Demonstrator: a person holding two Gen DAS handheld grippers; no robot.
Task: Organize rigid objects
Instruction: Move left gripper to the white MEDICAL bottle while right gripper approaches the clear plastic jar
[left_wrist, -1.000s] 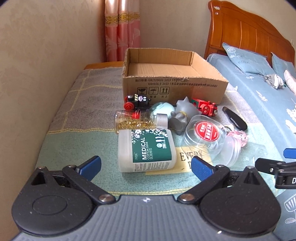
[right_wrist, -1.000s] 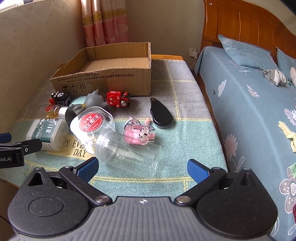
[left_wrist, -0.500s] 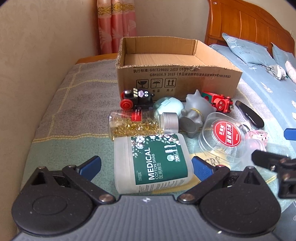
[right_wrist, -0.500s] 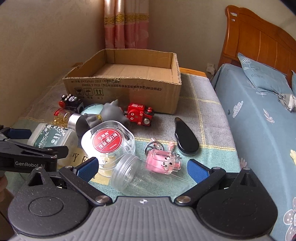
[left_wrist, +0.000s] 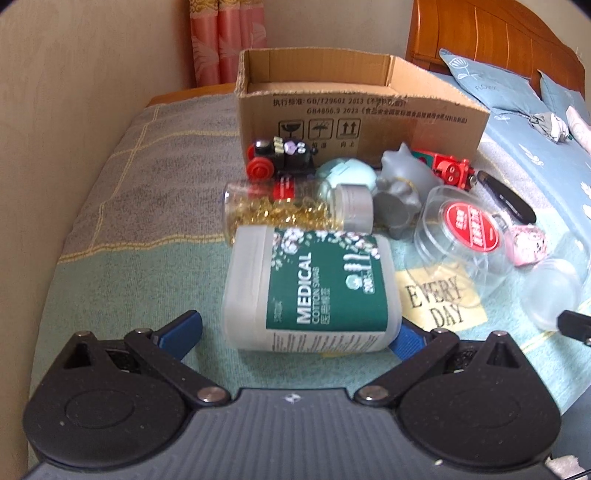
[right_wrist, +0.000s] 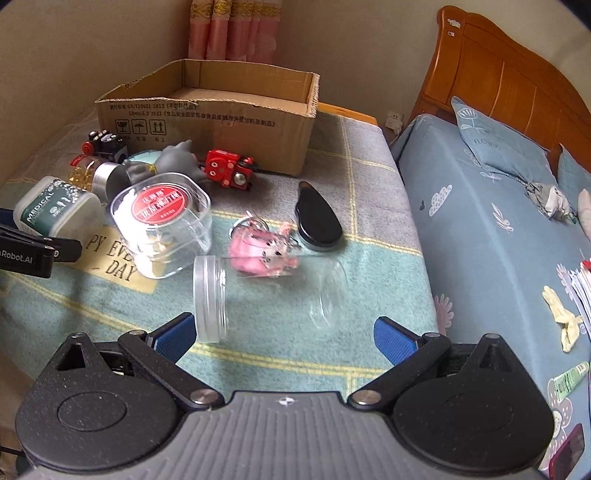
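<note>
Both jaws gape wide, gripping nothing. Left gripper (left_wrist: 295, 334) brackets the lying swab bottle (left_wrist: 314, 291), its base between the fingers. Right gripper (right_wrist: 284, 336) frames the tipped clear jar (right_wrist: 269, 291); box (right_wrist: 221, 114) behind.

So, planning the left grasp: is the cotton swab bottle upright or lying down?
Lying down: the cotton swab bottle rests on its side, label facing up.

Toys (left_wrist: 284, 157) before box (left_wrist: 354, 107) — swab bottle (left_wrist: 314, 291) nearest.

Black left gripper (left_wrist: 295, 334), blue fingers (left_wrist: 181, 328), silver screws, grey ribbed body
</note>
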